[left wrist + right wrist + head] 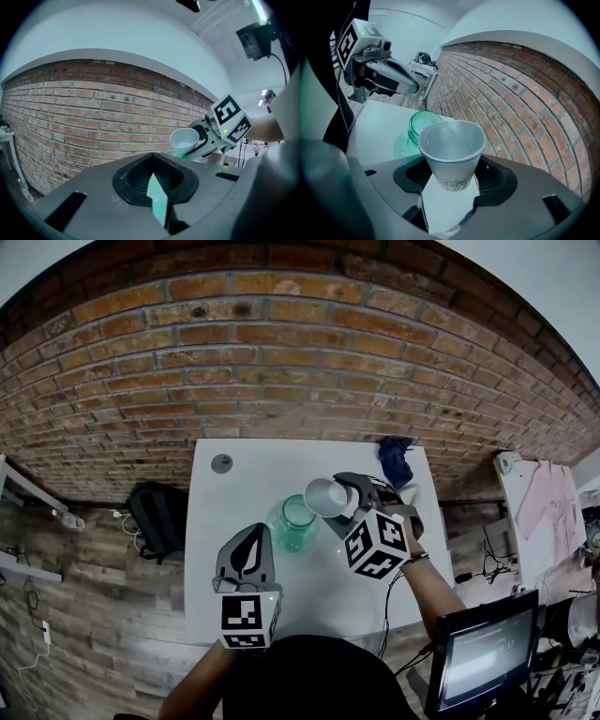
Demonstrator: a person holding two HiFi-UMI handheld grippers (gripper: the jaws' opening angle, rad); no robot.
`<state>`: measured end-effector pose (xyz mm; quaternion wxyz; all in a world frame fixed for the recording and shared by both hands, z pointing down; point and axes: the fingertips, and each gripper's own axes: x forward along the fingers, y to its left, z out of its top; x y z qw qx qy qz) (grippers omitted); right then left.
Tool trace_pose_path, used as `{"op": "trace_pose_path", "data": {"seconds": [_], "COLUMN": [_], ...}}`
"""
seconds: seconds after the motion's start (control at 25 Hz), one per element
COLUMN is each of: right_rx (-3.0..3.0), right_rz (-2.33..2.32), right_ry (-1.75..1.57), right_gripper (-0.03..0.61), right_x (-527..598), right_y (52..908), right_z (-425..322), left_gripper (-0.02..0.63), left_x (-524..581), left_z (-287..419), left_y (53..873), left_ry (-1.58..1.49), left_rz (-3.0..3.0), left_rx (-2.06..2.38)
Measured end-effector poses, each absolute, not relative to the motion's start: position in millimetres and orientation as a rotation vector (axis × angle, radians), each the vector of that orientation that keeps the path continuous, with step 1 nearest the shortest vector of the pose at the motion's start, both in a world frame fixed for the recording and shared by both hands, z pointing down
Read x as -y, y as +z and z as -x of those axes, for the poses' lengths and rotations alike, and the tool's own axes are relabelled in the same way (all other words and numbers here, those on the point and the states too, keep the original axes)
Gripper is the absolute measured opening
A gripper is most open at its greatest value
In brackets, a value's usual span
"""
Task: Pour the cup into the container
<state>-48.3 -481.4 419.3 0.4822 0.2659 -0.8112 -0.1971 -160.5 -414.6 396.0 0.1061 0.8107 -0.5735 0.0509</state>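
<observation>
The right gripper (450, 185), pinching the tilted cup (451, 152) just beside the container (421, 125), is probably risking a spill onto the counter (375, 124), the lip not yet over it.

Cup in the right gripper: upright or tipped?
Tipped. In the head view the cup, clamped in the right gripper, shows its open mouth turned sideways, leaning toward the green jar on the table.

Head view overhead; gripper views low, close; all share container (298, 521).
</observation>
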Motion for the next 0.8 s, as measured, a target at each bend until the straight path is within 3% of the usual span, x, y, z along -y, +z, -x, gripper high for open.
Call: {"op": "trace_pose_path", "data": {"seconds": [0.8], "right_rx": [1.821], "right_rz": [-0.616], "right_ry": [-0.642], "right_gripper": [0.281], "right_x": [484.4], "right_y": [414.5], "right_z": [49.9], "left_gripper": [-0.003], "left_x": [419.0], "left_z": [161.9], "left_y": [388.2], "left_ry": [0.127], "left_rz": [-2.408], "left_rx": [1.702]}}
